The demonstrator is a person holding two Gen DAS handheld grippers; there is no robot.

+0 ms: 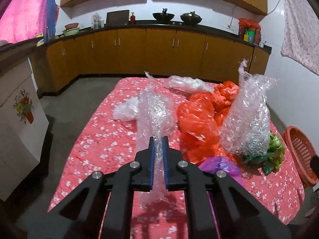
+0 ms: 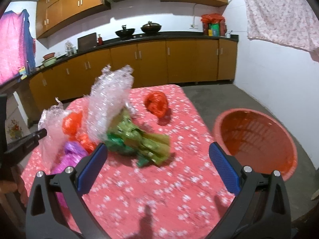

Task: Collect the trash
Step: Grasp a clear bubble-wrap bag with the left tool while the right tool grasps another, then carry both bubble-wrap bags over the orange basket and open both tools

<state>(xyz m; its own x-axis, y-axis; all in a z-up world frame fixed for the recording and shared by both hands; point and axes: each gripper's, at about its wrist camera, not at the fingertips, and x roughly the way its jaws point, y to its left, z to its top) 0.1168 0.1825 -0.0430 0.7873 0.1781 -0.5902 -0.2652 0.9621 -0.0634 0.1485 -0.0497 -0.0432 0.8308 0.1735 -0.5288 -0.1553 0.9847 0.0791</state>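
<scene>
My left gripper is shut on a strip of clear bubble wrap, which stands up between the blue pads over the pink flowered table. To its right lie an orange plastic bag, a taller bubble wrap bundle, a green foil wrapper and a purple bag. My right gripper is open, empty, just short of the green foil wrapper. A crumpled orange ball lies farther back. The left gripper shows at the left edge of the right wrist view.
An orange basket stands on the floor off the table's right side, also seen as basket. Clear plastic and white plastic lie at the table's far side. Kitchen cabinets line the back wall.
</scene>
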